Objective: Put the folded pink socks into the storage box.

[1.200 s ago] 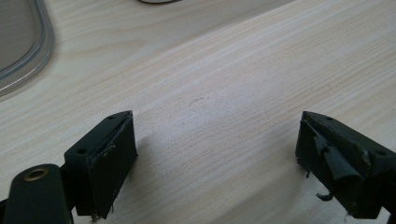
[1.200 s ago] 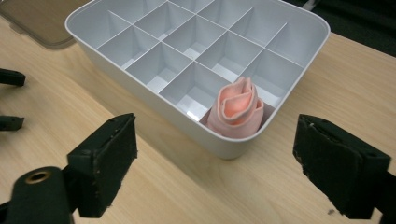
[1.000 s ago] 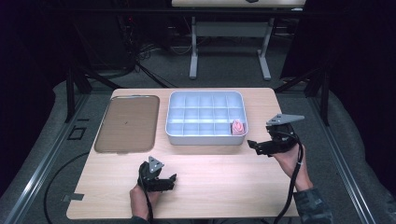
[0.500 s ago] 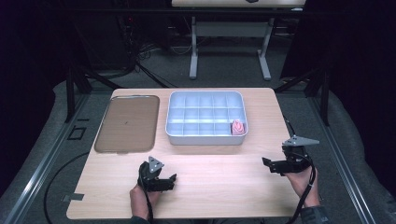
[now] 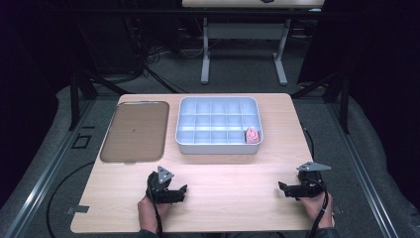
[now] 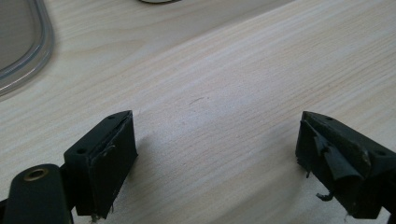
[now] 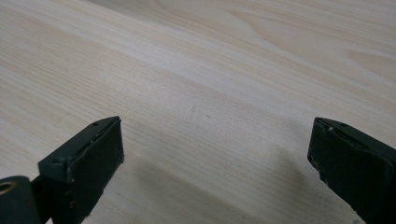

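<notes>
At a light wooden table [image 5: 233, 168], a person rests both hand-held grippers low near the front edge. The left gripper [image 5: 179, 192], held in the left hand [image 5: 148, 210], sits at the front left with its jaws spread wide and nothing between them; in the left gripper view [image 6: 215, 158] the two black jaws frame bare wood grain (the pad on one jaw looks frayed and peeling). The right gripper [image 5: 287, 189], in the right hand [image 5: 317, 208], lies at the front right, jaws likewise wide apart and empty, with plain tabletop between them in the right gripper view [image 7: 215, 158]. Neither gripper touches any object. Farther back stands a pale blue divided organiser tray [image 5: 185, 144], and a small pink object [image 5: 252, 135] sits in its front right compartment, well apart from both grippers. Just beside the tray on its left lies a flat brownish lid [image 5: 134, 131] with rounded corners.
</notes>
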Demonstrator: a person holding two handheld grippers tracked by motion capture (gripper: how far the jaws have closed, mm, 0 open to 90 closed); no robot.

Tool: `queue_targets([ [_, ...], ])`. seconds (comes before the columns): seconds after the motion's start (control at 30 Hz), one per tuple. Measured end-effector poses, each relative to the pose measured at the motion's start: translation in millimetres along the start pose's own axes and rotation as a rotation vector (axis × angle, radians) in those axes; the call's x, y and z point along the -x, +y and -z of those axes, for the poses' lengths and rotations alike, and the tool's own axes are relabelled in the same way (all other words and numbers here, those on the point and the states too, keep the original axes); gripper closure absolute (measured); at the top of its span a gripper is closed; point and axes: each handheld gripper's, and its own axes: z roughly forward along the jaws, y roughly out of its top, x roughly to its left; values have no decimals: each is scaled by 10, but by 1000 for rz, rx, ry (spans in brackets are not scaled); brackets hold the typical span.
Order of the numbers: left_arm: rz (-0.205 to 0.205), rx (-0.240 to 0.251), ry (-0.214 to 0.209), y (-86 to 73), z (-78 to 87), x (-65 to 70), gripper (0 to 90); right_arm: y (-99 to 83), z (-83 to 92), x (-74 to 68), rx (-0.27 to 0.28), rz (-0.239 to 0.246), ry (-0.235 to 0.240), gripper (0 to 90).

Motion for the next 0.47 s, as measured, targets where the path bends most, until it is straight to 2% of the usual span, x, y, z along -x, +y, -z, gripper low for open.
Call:
queue_targets([
  [0.13, 0, 0, 0, 0, 0, -1, 121, -59, -95, -14, 1, 7, -22, 0],
  [0.27, 0, 0, 0, 0, 0, -1, 121, -90, -104, -22, 31, 12, -31, 0],
  [0.47, 1, -3, -1, 2, 0, -2, 120, -93, -102, -24, 30, 18, -32, 0],
])
